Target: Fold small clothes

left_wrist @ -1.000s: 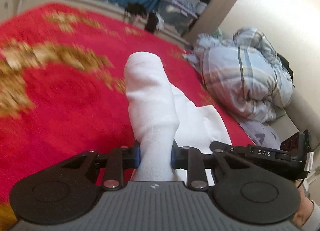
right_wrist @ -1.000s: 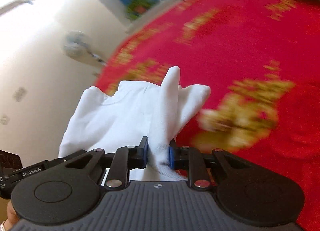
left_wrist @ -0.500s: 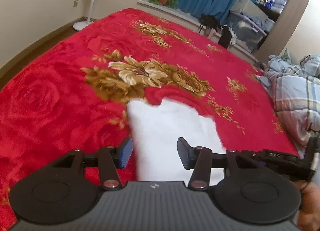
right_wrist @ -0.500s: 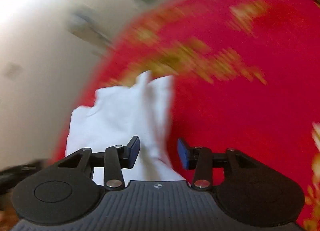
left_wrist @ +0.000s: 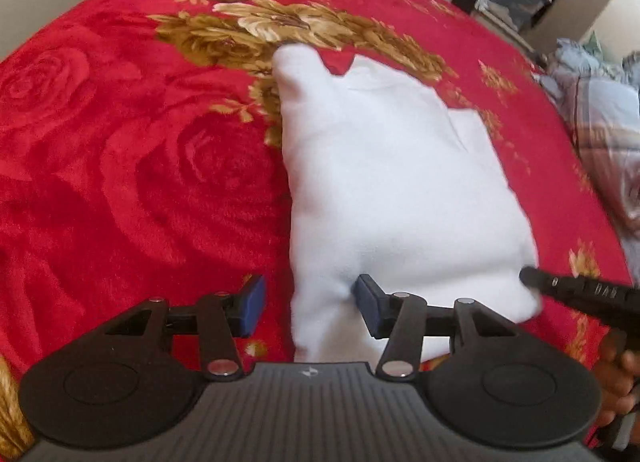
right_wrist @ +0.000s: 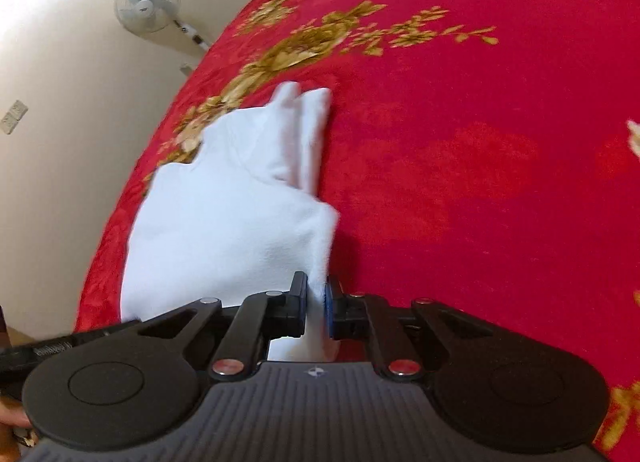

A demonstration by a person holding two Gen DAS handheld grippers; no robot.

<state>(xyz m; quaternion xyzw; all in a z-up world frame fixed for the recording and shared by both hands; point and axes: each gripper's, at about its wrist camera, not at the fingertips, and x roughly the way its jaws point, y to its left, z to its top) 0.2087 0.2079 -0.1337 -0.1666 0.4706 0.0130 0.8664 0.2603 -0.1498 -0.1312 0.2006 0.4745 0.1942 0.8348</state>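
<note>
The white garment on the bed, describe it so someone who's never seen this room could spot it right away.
Find the bed covered by a red blanket with gold flowers. On it lies the white garment, spread flat, its far edge over a gold bloom and its near corner pinched in the right gripper. It is the only plain white thing there; the bedding heaped at the side is blue plaid.

A standing fan (right_wrist: pixel 147 4) beside the red floral blanket (left_wrist: pixel 120 150); perhaps plaid bedding (left_wrist: pixel 600 110).

Only "DAS" reads — white letters on the right claw (left_wrist: pixel 592 294) — nothing else.
</note>
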